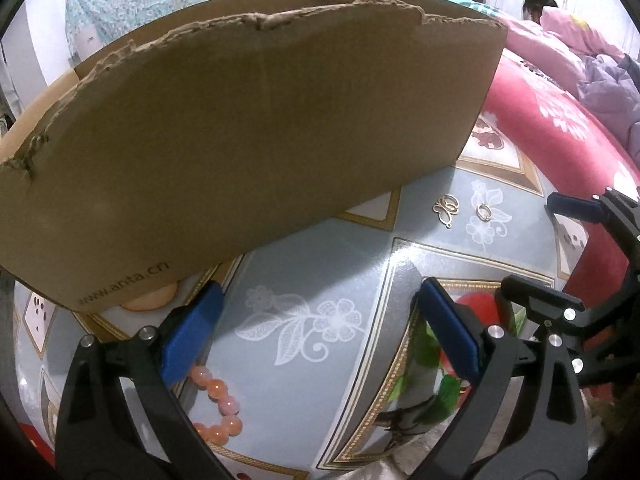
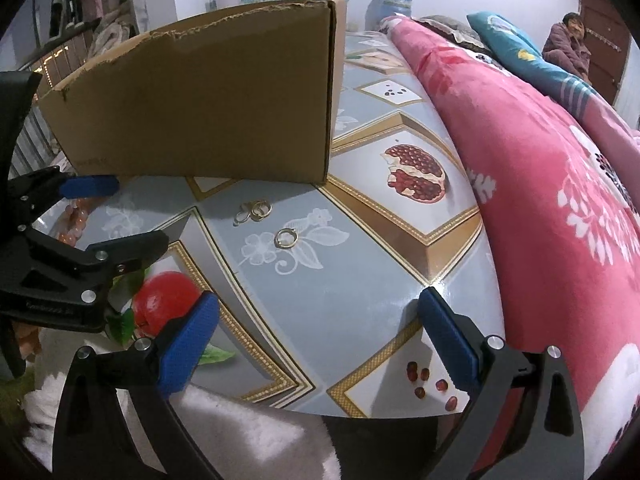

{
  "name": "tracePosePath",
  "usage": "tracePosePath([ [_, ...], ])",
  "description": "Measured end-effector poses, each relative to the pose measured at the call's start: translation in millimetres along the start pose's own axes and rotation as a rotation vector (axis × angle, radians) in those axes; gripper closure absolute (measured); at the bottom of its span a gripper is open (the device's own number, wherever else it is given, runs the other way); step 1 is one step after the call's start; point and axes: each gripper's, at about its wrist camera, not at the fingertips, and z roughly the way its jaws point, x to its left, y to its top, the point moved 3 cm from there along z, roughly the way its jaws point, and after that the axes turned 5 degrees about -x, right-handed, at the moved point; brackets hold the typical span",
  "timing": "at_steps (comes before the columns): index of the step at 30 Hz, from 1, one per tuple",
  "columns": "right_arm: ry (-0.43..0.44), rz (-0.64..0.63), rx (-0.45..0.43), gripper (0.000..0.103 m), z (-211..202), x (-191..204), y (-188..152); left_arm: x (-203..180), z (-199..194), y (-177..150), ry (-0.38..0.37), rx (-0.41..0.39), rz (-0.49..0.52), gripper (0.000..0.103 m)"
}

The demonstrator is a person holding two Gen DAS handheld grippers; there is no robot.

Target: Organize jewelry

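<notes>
A small gold ring (image 1: 485,212) (image 2: 286,238) and a looped gold pendant (image 1: 447,207) (image 2: 254,210) lie on the patterned table (image 1: 320,248) (image 2: 360,288), just in front of the cardboard box (image 1: 248,128) (image 2: 200,112). A pink bead bracelet (image 1: 216,404) (image 2: 74,220) lies under my left gripper's left finger. My left gripper (image 1: 320,328) (image 2: 140,210) hovers open over the table, holding nothing. My right gripper (image 2: 320,340) (image 1: 528,242) is open too, nearer than the ring and empty.
The open-topped box has torn upper edges. A pink flowered blanket (image 2: 540,180) (image 1: 532,120) bulges along the table's right side. A person (image 2: 568,40) sits at the far right, and another person (image 1: 540,4) shows beyond the blanket.
</notes>
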Motion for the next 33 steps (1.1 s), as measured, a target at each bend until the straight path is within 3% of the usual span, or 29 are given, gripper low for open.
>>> tracePosePath([
  [16, 0.027, -0.012, 0.018, 0.006, 1.9, -0.8, 0.9, 9.5, 0.4, 4.0, -0.030, 0.034, 0.030, 0.008],
  [33, 0.040, -0.028, 0.017, 0.006, 1.6, -1.5, 0.2, 8.0, 2.3, 1.3, -0.035, 0.013, 0.047, 0.007],
])
